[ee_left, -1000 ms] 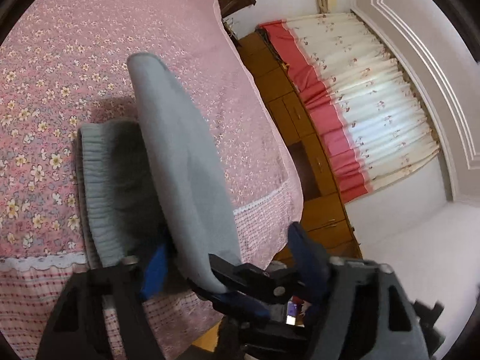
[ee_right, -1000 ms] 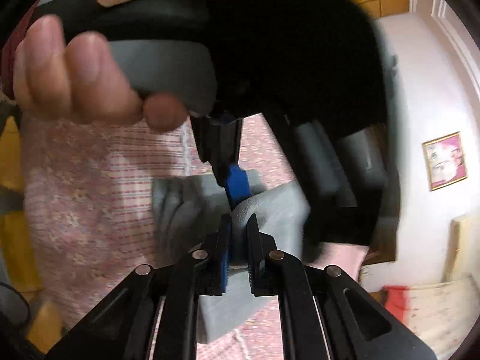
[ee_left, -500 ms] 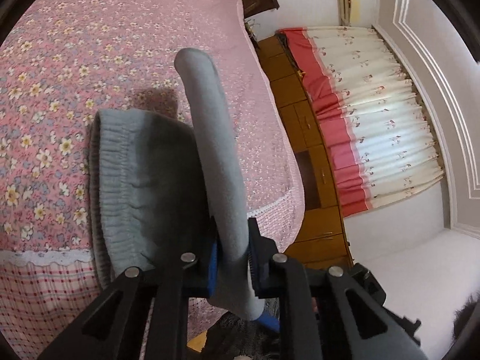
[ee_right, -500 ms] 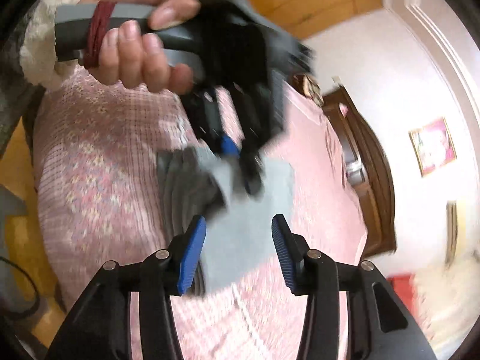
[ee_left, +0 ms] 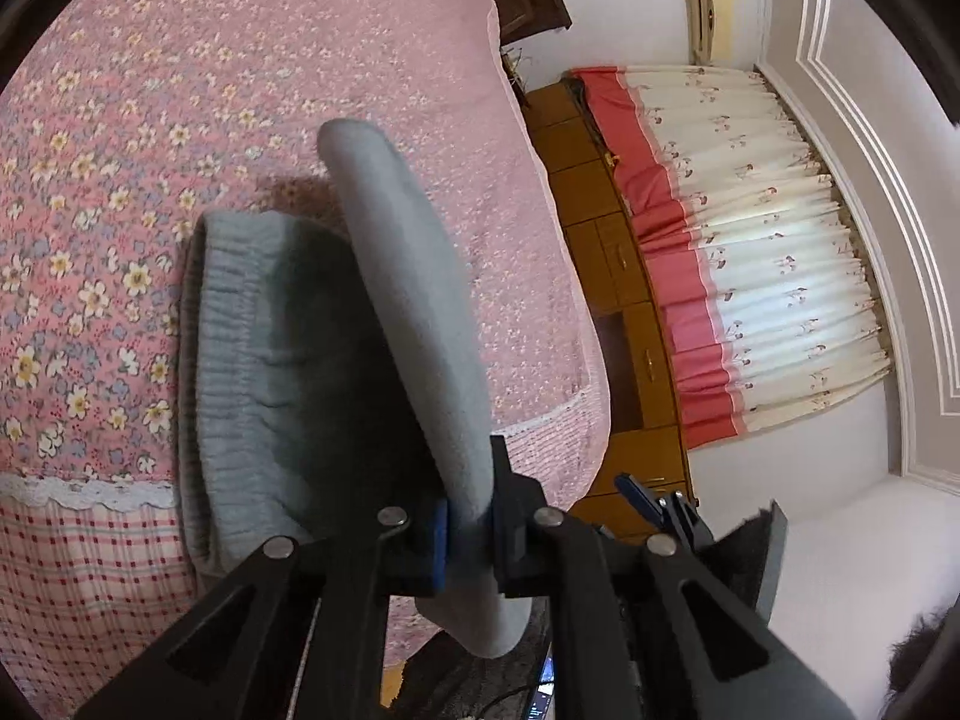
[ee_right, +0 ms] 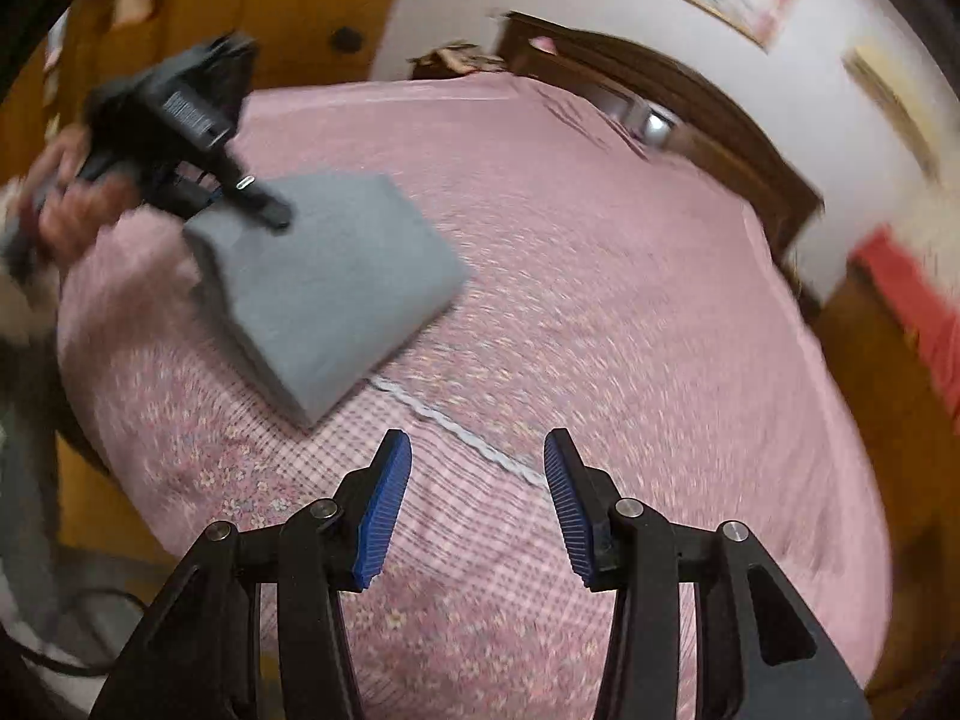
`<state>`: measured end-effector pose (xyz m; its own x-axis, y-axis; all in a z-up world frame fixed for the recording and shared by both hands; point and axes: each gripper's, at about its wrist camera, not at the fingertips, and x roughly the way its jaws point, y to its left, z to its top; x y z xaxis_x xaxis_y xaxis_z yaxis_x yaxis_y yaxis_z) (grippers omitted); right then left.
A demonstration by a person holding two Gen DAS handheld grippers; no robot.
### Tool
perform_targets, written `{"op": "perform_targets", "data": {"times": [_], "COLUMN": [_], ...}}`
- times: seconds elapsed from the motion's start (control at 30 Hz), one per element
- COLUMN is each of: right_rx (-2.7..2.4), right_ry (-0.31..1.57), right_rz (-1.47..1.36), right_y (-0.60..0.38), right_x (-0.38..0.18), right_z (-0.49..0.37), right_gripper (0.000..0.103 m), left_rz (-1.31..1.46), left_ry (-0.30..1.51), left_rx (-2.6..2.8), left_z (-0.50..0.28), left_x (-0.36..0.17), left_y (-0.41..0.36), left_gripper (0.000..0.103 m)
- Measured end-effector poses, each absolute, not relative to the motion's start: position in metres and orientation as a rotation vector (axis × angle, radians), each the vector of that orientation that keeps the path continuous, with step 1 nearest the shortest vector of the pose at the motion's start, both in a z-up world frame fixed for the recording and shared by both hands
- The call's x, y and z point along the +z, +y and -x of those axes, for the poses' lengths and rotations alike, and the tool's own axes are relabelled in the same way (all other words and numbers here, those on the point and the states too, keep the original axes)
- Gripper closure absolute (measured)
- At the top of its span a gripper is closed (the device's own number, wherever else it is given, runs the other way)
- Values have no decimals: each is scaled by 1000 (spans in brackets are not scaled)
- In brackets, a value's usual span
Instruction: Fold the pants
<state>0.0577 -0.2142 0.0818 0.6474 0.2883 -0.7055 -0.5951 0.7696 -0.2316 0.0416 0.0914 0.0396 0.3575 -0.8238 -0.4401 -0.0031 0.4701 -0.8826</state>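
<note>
The grey pants (ee_left: pixel 282 372) lie folded on the pink floral bedspread (ee_left: pixel 180 90), elastic waistband to the left. My left gripper (ee_left: pixel 468 531) is shut on the top folded layer (ee_left: pixel 414 312) and holds it raised on edge above the rest. In the right wrist view the pants (ee_right: pixel 324 282) show as a folded grey block near the bed's corner, with the left gripper (ee_right: pixel 264 204) on its near-left edge. My right gripper (ee_right: pixel 477 504) is open and empty, apart from the pants, above the checked bed border.
The bed's edge with white lace trim (ee_right: pixel 456 432) runs just ahead of the right gripper. A dark wooden headboard (ee_right: pixel 660 96) is at the far side. Wooden drawers (ee_left: pixel 630 276) and a red-and-cream curtain (ee_left: pixel 750 252) stand beside the bed.
My right gripper let go of the pants, opened and pulled back away from them. My left gripper keeps its hold on the raised fold.
</note>
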Motion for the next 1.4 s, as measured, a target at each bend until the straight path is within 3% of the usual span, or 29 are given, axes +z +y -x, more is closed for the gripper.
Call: {"op": "perform_targets", "data": {"times": [0.3, 0.4, 0.53, 0.87, 1.07, 1.2, 1.4], "right_rx": [542, 535, 579, 350, 295, 290, 286], "right_ry": [716, 710, 724, 650, 695, 763, 769], "right_rz": [351, 197, 30, 248, 194, -1, -168], "right_y": [-204, -187, -143, -72, -93, -132, -151], "right_x": [87, 73, 54, 16, -2, -11, -25], "right_z": [-58, -45, -29, -33, -41, -47, -38], "right_gripper": [55, 47, 47, 45, 45, 35, 33], "left_rz": [944, 955, 998, 1102, 1124, 1112, 991], "left_ry": [1086, 1092, 1100, 1103, 1103, 1106, 1109], "left_rx": [-643, -646, -649, -654, -663, -661, -619], "left_z": [-51, -56, -68, -86, -86, -79, -66], "left_x": [63, 68, 78, 78, 64, 48, 23], "left_y": [71, 64, 54, 61, 70, 88, 105], "left_gripper": [93, 93, 93, 93, 93, 93, 93]}}
